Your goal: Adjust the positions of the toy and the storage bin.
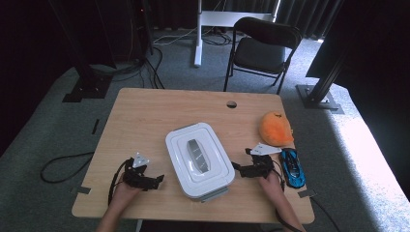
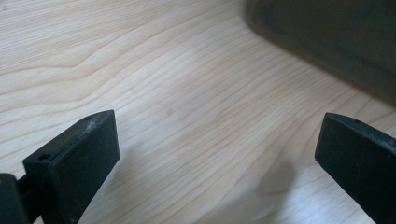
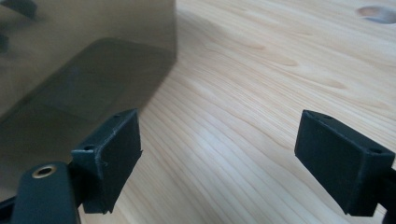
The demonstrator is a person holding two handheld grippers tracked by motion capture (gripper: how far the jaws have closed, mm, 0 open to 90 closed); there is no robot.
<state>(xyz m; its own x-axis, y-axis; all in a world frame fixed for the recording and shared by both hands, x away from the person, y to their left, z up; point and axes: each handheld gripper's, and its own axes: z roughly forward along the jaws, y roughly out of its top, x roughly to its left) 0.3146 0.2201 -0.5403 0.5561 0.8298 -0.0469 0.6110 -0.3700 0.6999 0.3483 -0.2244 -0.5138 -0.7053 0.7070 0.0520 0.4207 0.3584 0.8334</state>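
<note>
Claw on my left (image 1: 155,180) hangs low over the wooden surface (image 1: 145,116), just beside the near left side of the white lidded box (image 1: 199,159). Its jaws stand wide, with nothing but bare wood between them; in the left gripper view the claw (image 2: 217,156) faces the grain, and the dark wall of the box (image 2: 327,37) crosses the upper right corner.

That box sits in the middle of the surface, lid on, with a grey handle (image 1: 198,154) set into the top.

On the other side, my right claw (image 1: 238,167) points at the box's right wall, near it but not touching. Its jaws are spread wide and hold nothing. In the right gripper view the claw (image 3: 217,158) has the box (image 3: 84,74) at the upper left.

Farther right lie an orange soft toy (image 1: 275,128) and, just beside my right hand (image 1: 270,186), a blue toy car (image 1: 292,166).
</note>
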